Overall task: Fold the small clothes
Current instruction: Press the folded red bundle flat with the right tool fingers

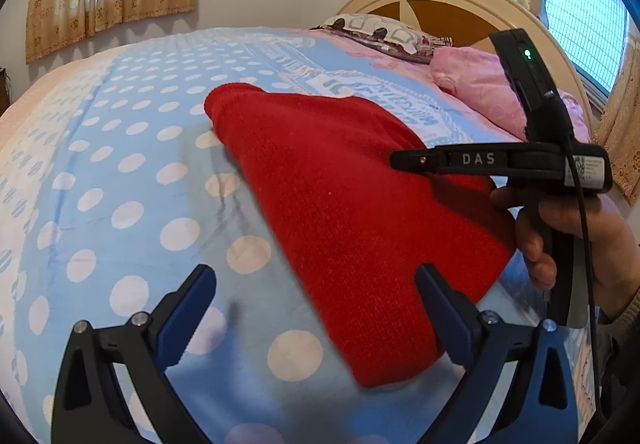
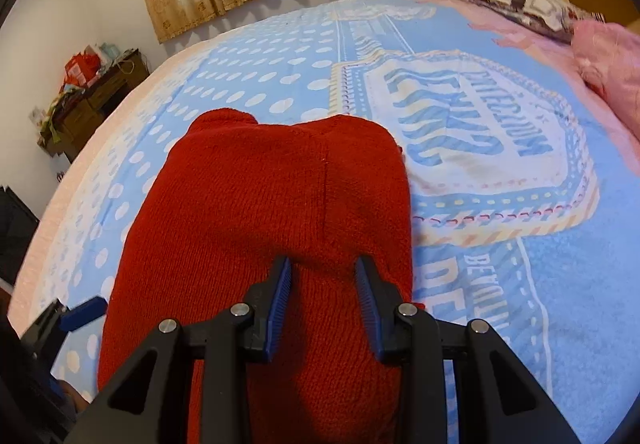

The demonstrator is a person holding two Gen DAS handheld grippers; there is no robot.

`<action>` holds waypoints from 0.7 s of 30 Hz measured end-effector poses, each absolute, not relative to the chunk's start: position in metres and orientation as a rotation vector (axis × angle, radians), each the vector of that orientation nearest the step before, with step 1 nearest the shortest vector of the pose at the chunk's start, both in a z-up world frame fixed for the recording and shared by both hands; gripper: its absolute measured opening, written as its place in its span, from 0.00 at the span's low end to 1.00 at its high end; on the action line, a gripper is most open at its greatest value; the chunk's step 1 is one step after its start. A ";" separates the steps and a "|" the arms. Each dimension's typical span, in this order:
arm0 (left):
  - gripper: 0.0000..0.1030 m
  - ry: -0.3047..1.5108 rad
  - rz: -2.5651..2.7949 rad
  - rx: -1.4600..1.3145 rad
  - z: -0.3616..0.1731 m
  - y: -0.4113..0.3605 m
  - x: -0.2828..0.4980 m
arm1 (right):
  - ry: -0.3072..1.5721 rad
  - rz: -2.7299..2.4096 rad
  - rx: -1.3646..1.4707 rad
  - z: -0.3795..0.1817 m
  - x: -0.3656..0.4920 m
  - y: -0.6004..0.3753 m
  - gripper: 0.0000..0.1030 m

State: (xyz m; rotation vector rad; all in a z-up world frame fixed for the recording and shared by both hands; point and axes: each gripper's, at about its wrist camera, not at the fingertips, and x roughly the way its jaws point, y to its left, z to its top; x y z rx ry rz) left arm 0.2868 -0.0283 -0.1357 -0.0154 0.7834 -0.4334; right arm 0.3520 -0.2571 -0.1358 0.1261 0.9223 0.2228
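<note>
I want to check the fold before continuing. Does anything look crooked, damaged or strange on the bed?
Nothing is damaged. The red sweater lies folded on the blue bedspread, but one corner sticks out beyond its far edge, so the fold is slightly uneven.

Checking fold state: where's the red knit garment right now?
The red knit garment lies folded on the blue polka-dot bedspread. In the right wrist view it is centred under the right gripper; in the left wrist view it sits right of centre.
</note>
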 end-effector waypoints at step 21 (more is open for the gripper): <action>0.99 0.785 -0.396 -0.002 -0.120 -0.031 0.288 | 0.966 0.298 0.025 -0.129 0.386 -0.239 0.35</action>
